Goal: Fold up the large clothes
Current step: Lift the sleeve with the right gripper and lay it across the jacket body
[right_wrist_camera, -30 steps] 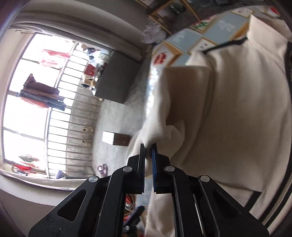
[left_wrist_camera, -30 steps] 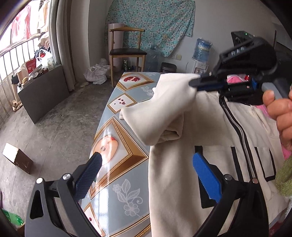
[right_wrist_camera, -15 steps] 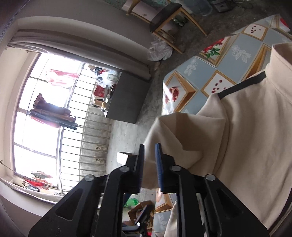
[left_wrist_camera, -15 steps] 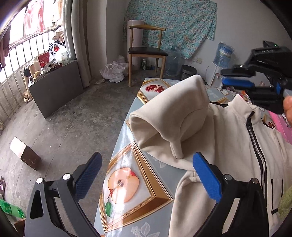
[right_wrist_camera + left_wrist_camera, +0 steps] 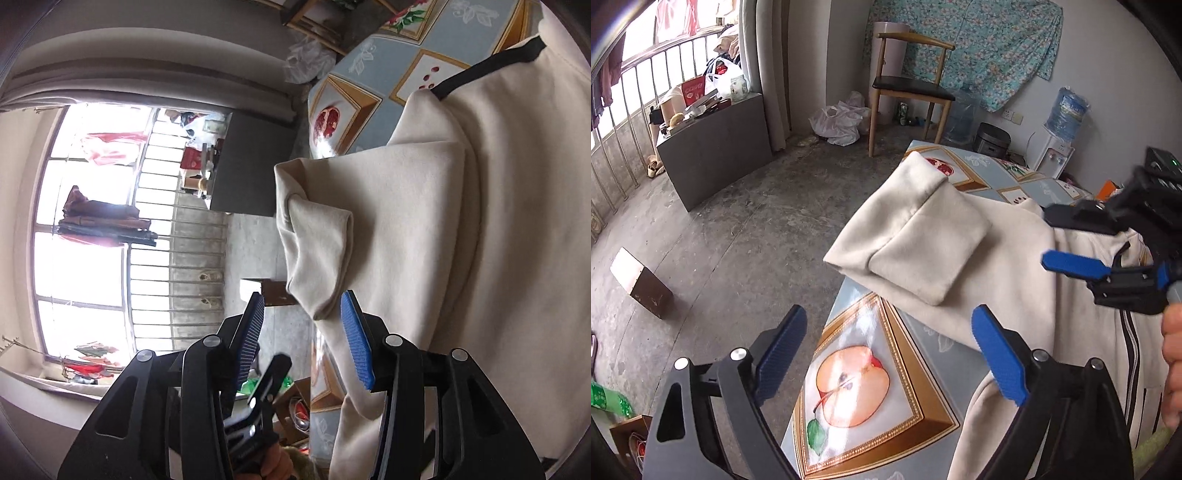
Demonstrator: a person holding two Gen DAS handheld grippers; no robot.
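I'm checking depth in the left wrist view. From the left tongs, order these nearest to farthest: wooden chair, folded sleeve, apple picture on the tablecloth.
From the left tongs:
1. Apple picture, directly between the fingers, on the table's near end.
2. Folded sleeve, just beyond, laid across the cream jacket.
3. Wooden chair, far back by the wall.

Bare concrete floor [image 5: 738,221]. Barred window [image 5: 92,236], strong daylight, laundry hung outside. Grey curtain [image 5: 768,55]. Dark cabinet [image 5: 713,147], cluttered top. Wooden chair [image 5: 908,81]. Floral cloth [image 5: 960,44] on white wall. Water dispenser [image 5: 1060,133], possibly unplugged-detail unclear.
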